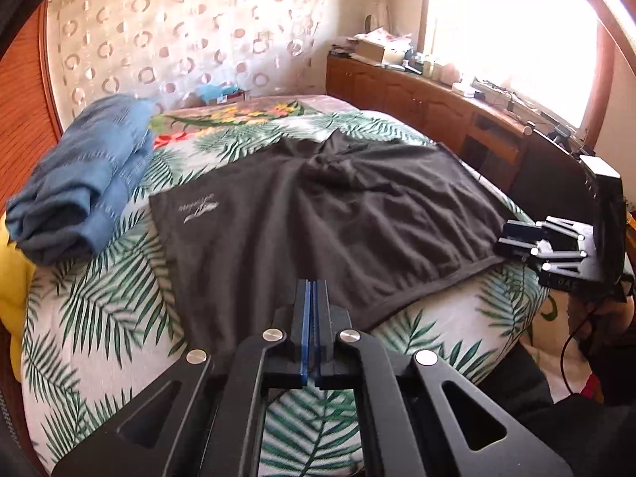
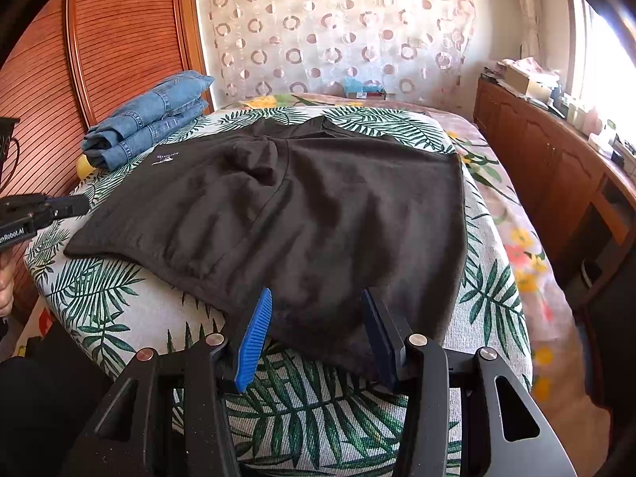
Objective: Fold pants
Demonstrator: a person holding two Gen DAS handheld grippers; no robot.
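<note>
Dark grey shorts (image 1: 318, 206) lie spread flat on the leaf-print cushion (image 1: 99, 318), with a small white logo at the left leg. They also show in the right wrist view (image 2: 310, 214). My left gripper (image 1: 313, 290) is shut and empty, its blue pads pressed together just above the near hem. My right gripper (image 2: 316, 306) is open, its fingers hovering over the near edge of the shorts. The right gripper also shows at the right edge of the left wrist view (image 1: 512, 238), and the left gripper at the left edge of the right wrist view (image 2: 75, 204).
Folded blue jeans (image 1: 79, 190) lie at the cushion's far left (image 2: 151, 119). A floral bedspread (image 2: 516, 218) lies to the right. A wooden cabinet (image 1: 429, 99) with clutter runs under the window. A wooden slatted door (image 2: 79, 59) stands at the left.
</note>
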